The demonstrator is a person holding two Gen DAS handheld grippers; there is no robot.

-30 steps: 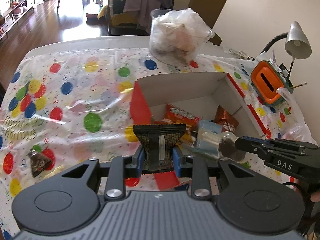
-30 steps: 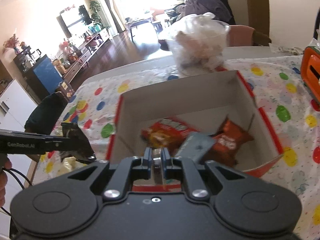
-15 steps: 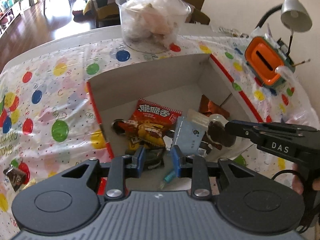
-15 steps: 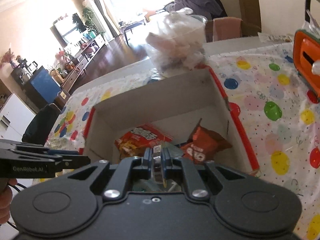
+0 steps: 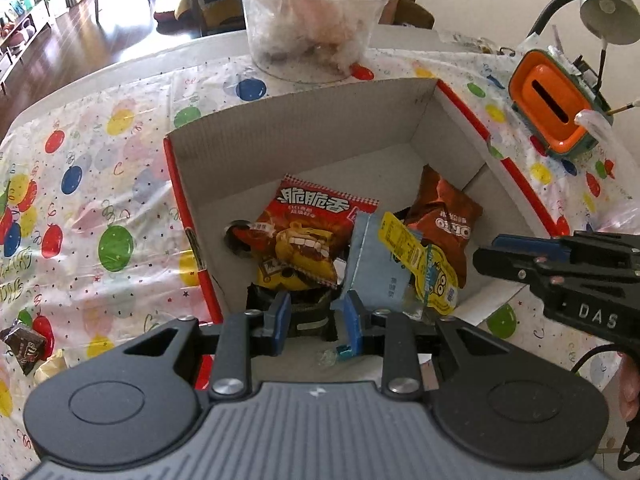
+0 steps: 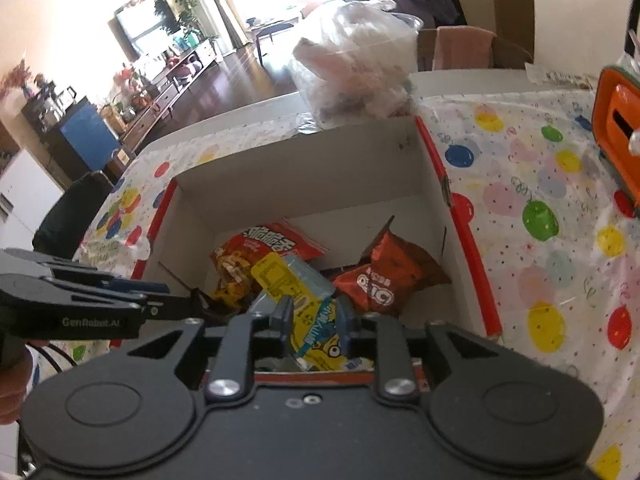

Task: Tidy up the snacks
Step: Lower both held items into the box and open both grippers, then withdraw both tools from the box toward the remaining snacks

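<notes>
An open cardboard box (image 5: 300, 140) with red outer sides holds a red snack bag (image 5: 308, 220), an orange-brown Oreo packet (image 5: 444, 216) and a blue-and-yellow packet (image 5: 384, 268). My left gripper (image 5: 314, 308) is low inside the box's near left corner, shut on a dark snack packet (image 5: 310, 318). My right gripper (image 6: 314, 316) hangs over the box's near edge with its jaws opening. The blue-and-yellow packet (image 6: 304, 280) lies loose between and beyond its fingers, on the other snacks. Each gripper shows in the other's view, left gripper (image 6: 160, 296) and right gripper (image 5: 480, 256).
A balloon-print tablecloth (image 5: 100, 180) covers the table. Behind the box stands a clear tub (image 5: 312, 28) stuffed with plastic bags. An orange holder (image 5: 548, 108) and a desk lamp (image 5: 608, 8) stand at the right. A dark wrapped snack (image 5: 24, 350) lies at the near left.
Both grippers moved forward over the box. The left one lowered the dark packet inside. The right one's jaws parted and the blue-and-yellow packet now rests on the snacks.
</notes>
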